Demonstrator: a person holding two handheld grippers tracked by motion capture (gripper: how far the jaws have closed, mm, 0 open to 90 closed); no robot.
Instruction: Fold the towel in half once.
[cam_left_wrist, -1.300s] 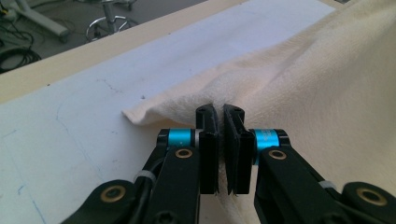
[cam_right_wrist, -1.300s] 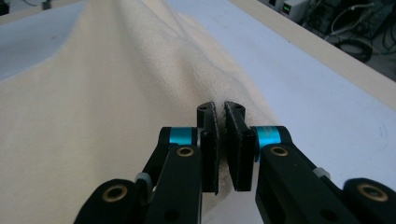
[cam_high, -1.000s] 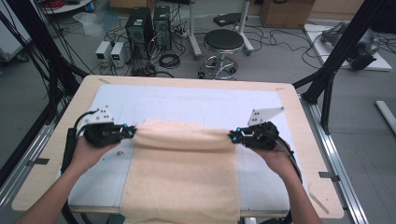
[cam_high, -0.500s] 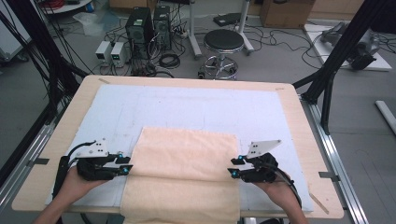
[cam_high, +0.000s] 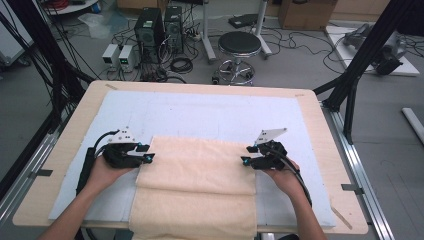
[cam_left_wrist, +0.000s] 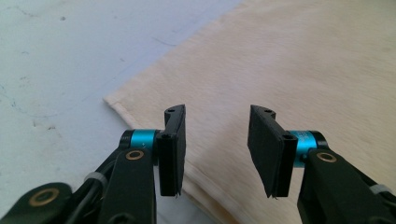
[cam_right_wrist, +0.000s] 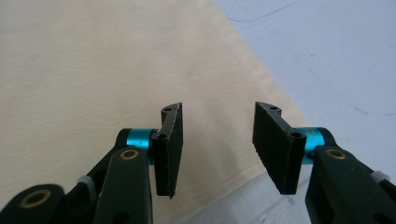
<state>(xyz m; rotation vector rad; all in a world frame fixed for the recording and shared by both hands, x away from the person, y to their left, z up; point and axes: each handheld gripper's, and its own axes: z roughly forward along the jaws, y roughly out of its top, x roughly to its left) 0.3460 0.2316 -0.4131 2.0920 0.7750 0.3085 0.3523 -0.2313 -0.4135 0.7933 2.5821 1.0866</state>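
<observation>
both claws (cam_high: 148, 153) (cam_high: 246, 154) low, level, just opened, flanking folded towel (cam_high: 197, 172) edges.

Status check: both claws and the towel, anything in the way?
Left claw and right claw open, jaws just been opening, nothing between them. Cream towel folded on the table, released. Nothing in the way.

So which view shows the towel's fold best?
The high view: the whole cream towel shows, its folded layer ending in a crosswise edge. The left gripper view shows one corner; the right gripper view shows a side edge.
</observation>
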